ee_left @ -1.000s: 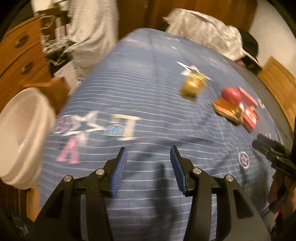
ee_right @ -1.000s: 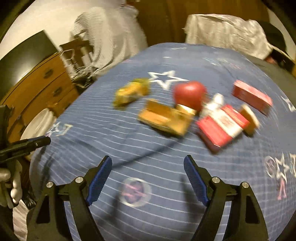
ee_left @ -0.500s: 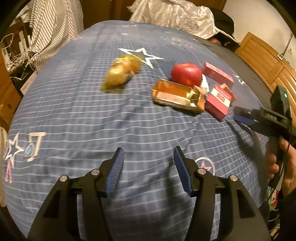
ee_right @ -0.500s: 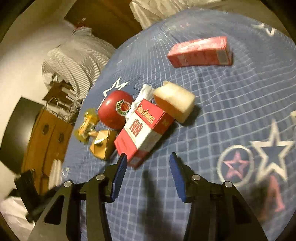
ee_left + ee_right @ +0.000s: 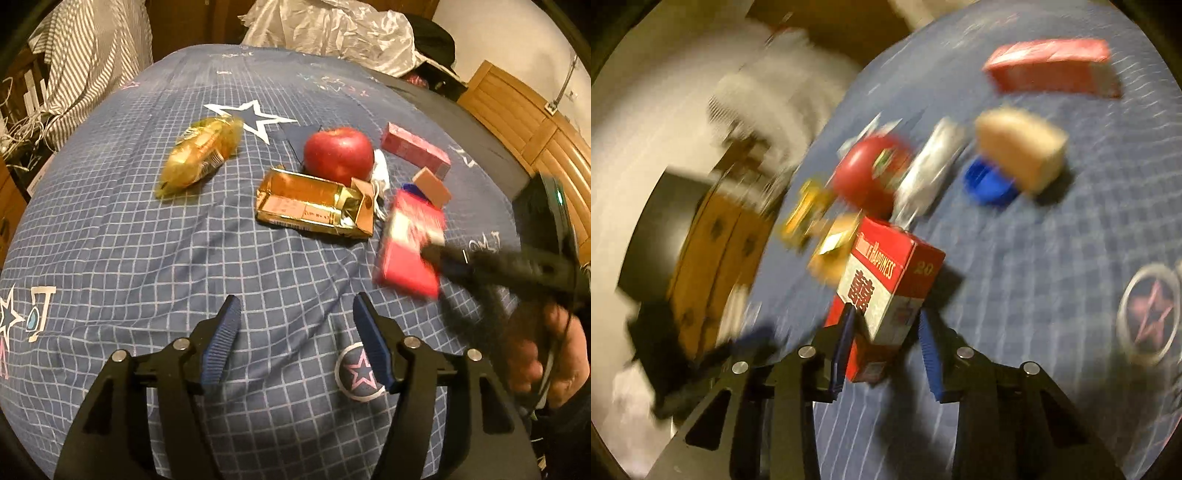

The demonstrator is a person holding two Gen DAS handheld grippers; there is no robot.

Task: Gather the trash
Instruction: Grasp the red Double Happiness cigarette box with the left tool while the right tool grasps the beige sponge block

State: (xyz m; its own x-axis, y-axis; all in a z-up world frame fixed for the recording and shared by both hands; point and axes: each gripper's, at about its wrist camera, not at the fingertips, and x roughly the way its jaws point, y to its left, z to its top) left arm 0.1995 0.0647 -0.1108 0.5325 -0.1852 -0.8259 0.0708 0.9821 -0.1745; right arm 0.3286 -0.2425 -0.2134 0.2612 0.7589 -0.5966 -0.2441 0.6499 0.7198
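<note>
On a blue checked bedspread (image 5: 110,240) lie a yellow snack wrapper (image 5: 201,155), a torn gold box (image 5: 314,203), a red apple (image 5: 338,151), a pink carton (image 5: 415,149) and a tan block (image 5: 432,182). My right gripper (image 5: 886,332) is shut on a red and white cigarette pack (image 5: 886,284), tilted and lifted off the bed; the pack also shows in the left wrist view (image 5: 406,247). My left gripper (image 5: 295,339) is open and empty, above the bedspread in front of the gold box.
A blue bottle cap (image 5: 988,182) and a white crumpled wrapper (image 5: 931,170) lie by the tan block. A plastic sheet (image 5: 332,29) and striped cloth (image 5: 92,62) sit at the bed's far end. Wooden drawers (image 5: 713,266) stand left of the bed.
My right gripper moved onto the cigarette pack, closed on it and raised it, uncovering the blue cap. My left gripper edged closer to the items and stayed open.
</note>
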